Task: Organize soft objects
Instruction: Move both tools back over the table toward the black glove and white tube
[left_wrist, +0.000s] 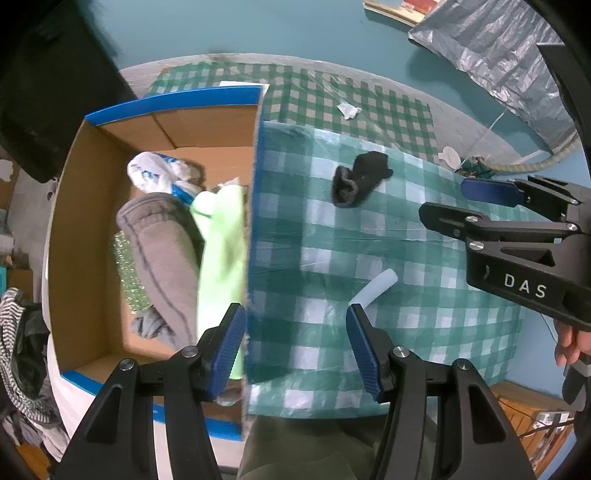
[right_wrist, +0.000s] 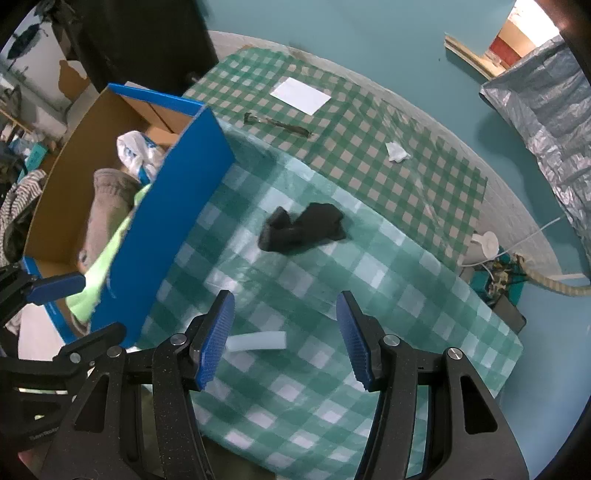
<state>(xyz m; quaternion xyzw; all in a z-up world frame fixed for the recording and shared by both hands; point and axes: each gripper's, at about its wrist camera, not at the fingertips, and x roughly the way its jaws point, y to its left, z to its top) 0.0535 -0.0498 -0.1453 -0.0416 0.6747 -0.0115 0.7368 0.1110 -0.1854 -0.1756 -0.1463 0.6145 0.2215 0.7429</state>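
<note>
A crumpled black sock (right_wrist: 301, 229) lies on the checked tabletop (right_wrist: 369, 280), just beside the blue cardboard box (right_wrist: 166, 229) that already holds a grey garment (left_wrist: 162, 254) and a green cloth (left_wrist: 221, 258). A pale tube (right_wrist: 256, 341) lies nearer than the sock. The right hand-held gripper (right_wrist: 284, 336) hovers with jaws spread, empty; the left hand-held gripper (left_wrist: 295, 347), likewise spread and empty, straddles the box wall. Best, I judge, to descend over the sock's bunched middle and pinch deep, then lift clear of the wall.
</note>
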